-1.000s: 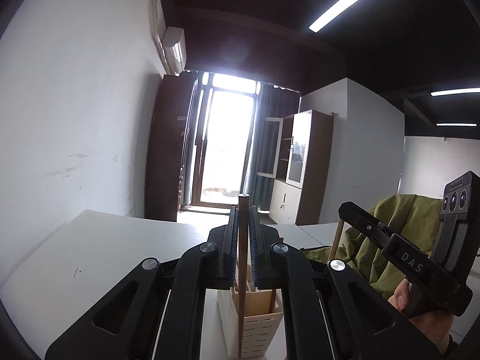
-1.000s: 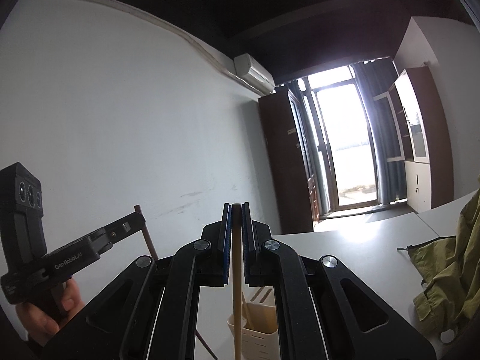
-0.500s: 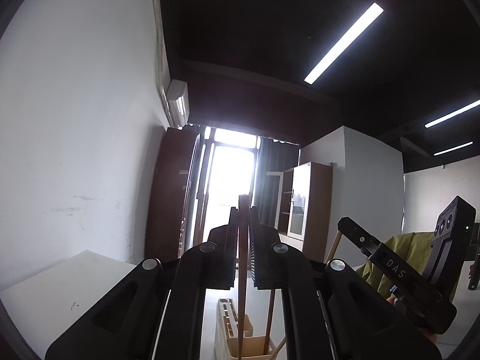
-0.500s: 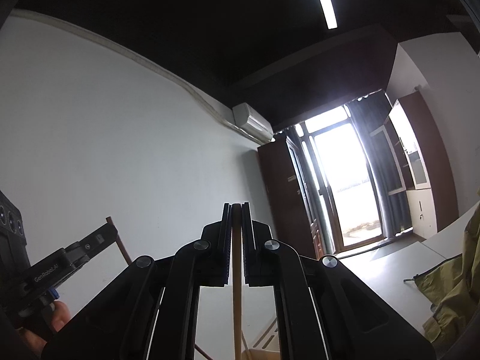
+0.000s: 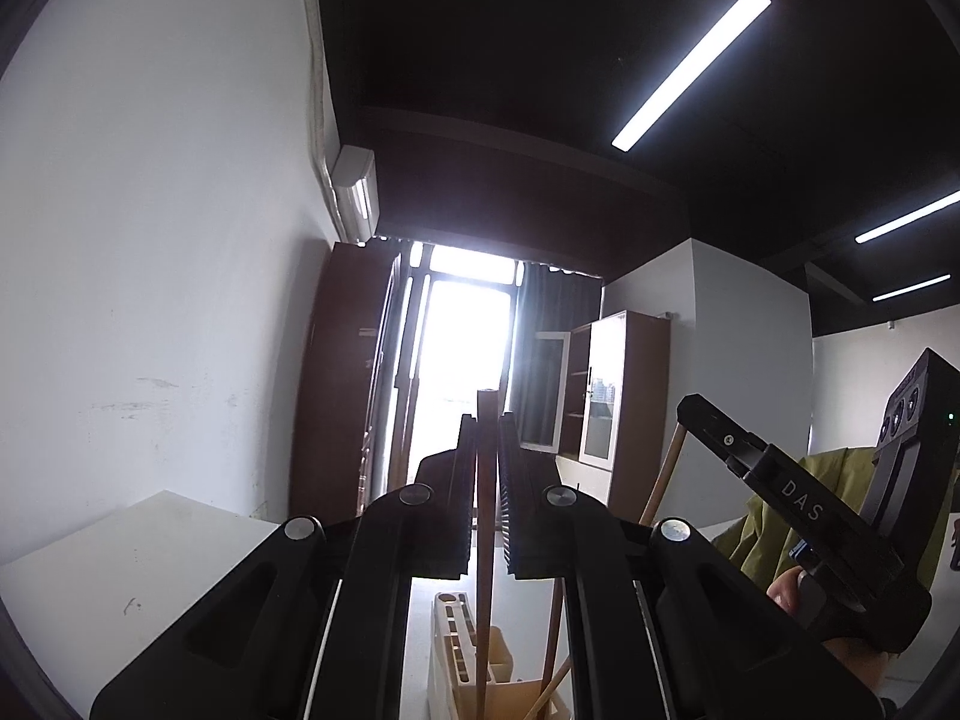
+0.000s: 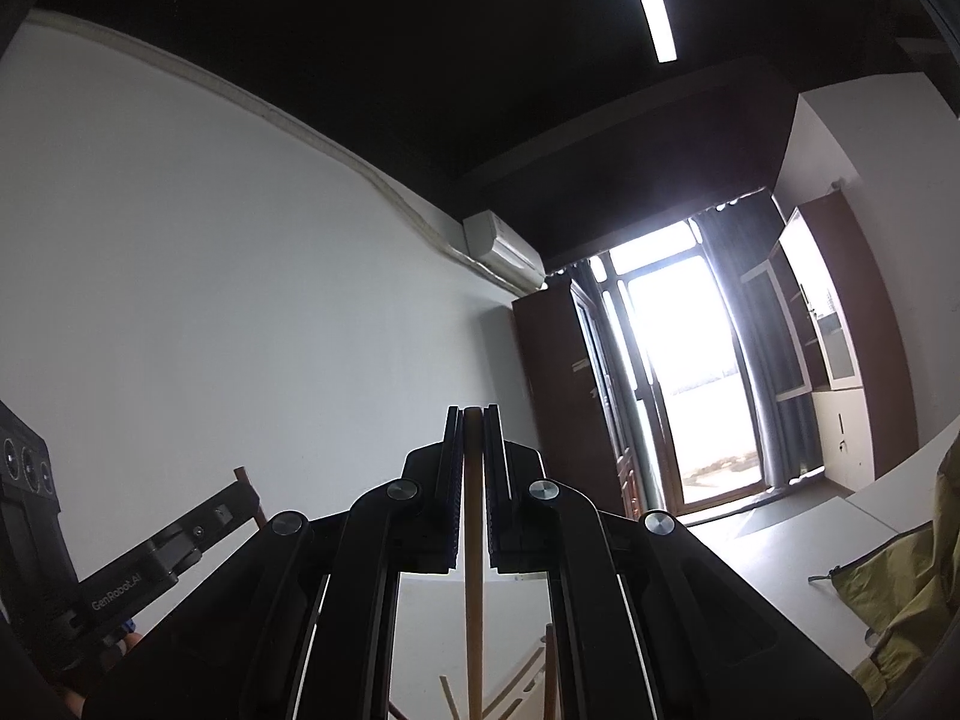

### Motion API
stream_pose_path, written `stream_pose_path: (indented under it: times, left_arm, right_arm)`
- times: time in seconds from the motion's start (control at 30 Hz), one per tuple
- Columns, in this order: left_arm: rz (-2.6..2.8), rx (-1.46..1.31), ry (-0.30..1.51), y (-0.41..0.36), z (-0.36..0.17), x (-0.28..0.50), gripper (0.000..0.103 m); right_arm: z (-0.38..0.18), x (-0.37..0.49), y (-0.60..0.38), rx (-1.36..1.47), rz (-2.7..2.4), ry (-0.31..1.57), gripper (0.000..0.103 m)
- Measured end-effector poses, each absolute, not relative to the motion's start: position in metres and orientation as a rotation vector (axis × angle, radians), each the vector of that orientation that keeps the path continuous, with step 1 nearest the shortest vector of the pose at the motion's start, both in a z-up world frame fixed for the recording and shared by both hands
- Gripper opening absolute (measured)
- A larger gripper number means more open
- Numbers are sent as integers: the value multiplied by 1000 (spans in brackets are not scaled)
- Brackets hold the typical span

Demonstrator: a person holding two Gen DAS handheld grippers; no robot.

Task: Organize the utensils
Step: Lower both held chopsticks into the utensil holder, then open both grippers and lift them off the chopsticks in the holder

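Note:
My left gripper (image 5: 485, 420) is shut on a dark wooden chopstick (image 5: 483, 540) that stands upright. Its lower end reaches into a cream utensil holder (image 5: 450, 642) at the bottom of the left wrist view. My right gripper (image 6: 473, 414) is shut on a lighter wooden chopstick (image 6: 474, 588), also upright. Other sticks (image 6: 516, 690) lean at the bottom edge below it. Each gripper shows in the other's view: the right gripper (image 5: 690, 408) with its stick (image 5: 662, 480), and the left gripper (image 6: 240, 498) at lower left.
A white table (image 5: 150, 552) runs along the left wall. An olive-green cloth (image 6: 888, 594) lies on the table (image 6: 780, 546) at right. A hand (image 5: 786, 594) holds the right gripper's handle. Brown cabinets and a bright glass door stand at the far end.
Both grippers have tipped upward, still shut on their chopsticks. More ceiling shows, and the table and holder have slid toward the bottom edge of both views.

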State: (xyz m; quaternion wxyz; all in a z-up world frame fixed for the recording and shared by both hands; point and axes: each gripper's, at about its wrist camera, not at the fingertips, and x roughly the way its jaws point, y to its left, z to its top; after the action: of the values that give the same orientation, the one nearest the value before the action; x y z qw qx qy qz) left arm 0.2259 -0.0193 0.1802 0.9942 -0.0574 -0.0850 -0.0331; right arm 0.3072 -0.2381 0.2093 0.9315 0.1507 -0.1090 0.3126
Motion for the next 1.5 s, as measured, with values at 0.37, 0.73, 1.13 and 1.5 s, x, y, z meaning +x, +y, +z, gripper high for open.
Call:
stream_pose_path:
  times: [0.37, 0.73, 1.13, 1.5]
  left_arm:
    - [-98, -128, -29, -16, 162, 255, 7]
    - [-91, -106, 80, -11, 139, 277, 7]
    - [-108, -94, 135, -5, 120, 282, 7]
    - [-102, -62, 134, -7, 118, 278, 7]
  right_arm:
    - [190, 322, -222, 229, 619, -134, 7]
    - [173, 328, -206, 113, 605, -57, 7]
    - [158, 333, -206, 101, 609, 1, 7]
    - [152, 337, -206, 98, 604, 46, 7]
